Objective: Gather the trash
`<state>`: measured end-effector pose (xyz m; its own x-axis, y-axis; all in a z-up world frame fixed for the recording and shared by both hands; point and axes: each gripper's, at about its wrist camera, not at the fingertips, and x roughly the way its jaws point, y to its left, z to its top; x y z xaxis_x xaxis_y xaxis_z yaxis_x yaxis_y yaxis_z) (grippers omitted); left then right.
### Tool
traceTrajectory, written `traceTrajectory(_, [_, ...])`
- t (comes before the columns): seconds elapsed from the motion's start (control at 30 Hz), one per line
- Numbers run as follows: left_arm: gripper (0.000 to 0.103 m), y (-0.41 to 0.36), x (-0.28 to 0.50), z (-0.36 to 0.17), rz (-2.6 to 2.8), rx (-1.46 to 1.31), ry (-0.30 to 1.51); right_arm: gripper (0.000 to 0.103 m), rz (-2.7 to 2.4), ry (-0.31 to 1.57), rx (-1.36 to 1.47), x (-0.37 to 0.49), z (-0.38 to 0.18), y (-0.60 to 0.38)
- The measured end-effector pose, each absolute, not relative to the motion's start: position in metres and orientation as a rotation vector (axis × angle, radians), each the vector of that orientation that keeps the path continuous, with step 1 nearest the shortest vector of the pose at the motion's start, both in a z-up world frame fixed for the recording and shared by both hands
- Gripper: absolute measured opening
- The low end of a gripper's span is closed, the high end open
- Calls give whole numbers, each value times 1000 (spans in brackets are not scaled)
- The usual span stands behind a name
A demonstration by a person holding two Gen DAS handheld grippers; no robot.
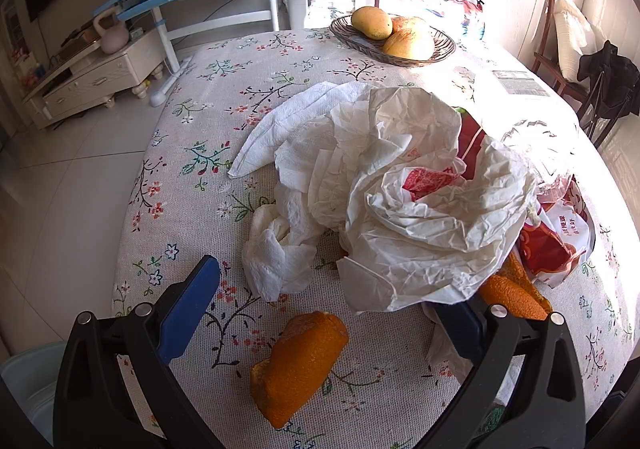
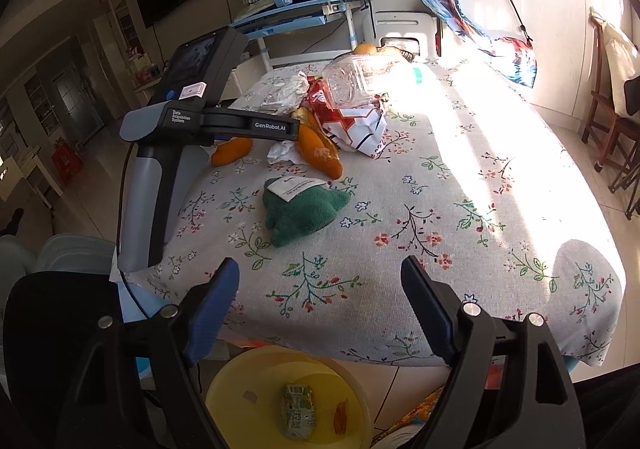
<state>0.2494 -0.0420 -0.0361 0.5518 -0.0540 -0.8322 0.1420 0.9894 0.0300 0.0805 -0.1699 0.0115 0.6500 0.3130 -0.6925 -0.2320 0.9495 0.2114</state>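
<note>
Holding my right gripper [image 2: 320, 313] over the yellow bin [image 2: 288, 401] at bottom centre, jaws wide and empty, since that's where trash drops; a wrapper [image 2: 298, 411] already lies inside. My left gripper [image 1: 320, 313] hangs wide over the orange peel [image 1: 298, 367], bottom centre, lined up to grab. Crumpled paper [image 1: 400, 201] buries its right finger and whatever sits beneath.

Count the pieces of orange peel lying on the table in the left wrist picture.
2 visible: one orange peel lies between the gripper fingers near the table edge, another peel sits under the crumpled white paper at right. More may be hidden beneath.
</note>
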Motion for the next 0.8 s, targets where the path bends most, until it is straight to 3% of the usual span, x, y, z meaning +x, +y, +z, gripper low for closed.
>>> traceTrajectory(0.8, [97,-42,250,-36,-116,97,980,81,325,780,278,86,26,-198])
